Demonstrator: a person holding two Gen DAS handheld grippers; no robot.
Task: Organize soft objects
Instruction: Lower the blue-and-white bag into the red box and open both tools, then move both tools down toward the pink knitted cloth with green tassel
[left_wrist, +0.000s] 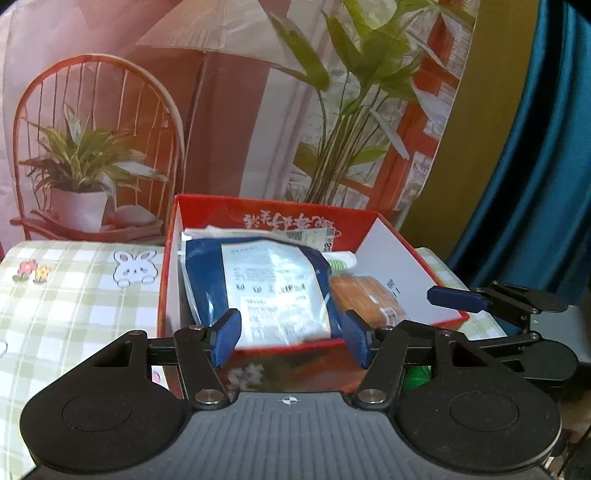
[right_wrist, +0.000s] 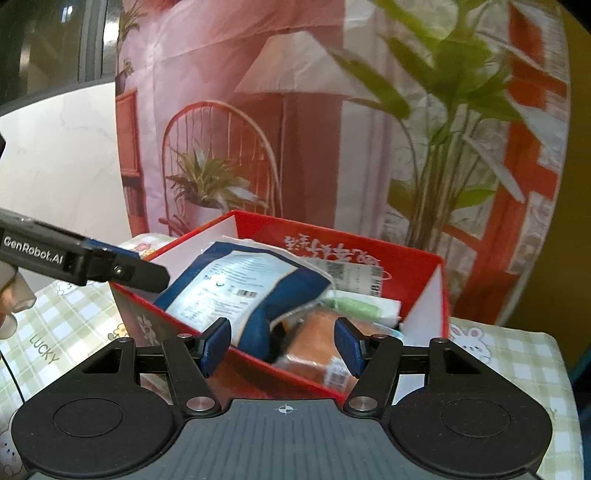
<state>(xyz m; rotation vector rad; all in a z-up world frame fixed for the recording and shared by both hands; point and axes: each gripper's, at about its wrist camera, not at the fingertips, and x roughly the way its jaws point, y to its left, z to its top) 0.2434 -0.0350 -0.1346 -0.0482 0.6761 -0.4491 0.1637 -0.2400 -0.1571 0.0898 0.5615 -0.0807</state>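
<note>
A red box (left_wrist: 258, 214) (right_wrist: 413, 266) stands on the checked tablecloth and holds soft packs. A blue pack with a white label (left_wrist: 273, 288) (right_wrist: 236, 288) lies on top at the left. A wrapped brown bread (left_wrist: 365, 295) (right_wrist: 317, 347) lies beside it, with a white and green pack (left_wrist: 340, 260) (right_wrist: 354, 306) behind. My left gripper (left_wrist: 291, 338) is open and empty above the box's near edge. My right gripper (right_wrist: 282, 343) is open and empty at the box's near corner. The right gripper also shows at the right of the left wrist view (left_wrist: 458, 299).
The green checked tablecloth (left_wrist: 74, 295) (right_wrist: 509, 354) with bunny prints covers the table around the box. A printed backdrop of a chair and plants (left_wrist: 258, 110) hangs close behind. A blue curtain (left_wrist: 535, 184) hangs at the right. The left gripper's side (right_wrist: 74, 258) reaches over the box's left wall.
</note>
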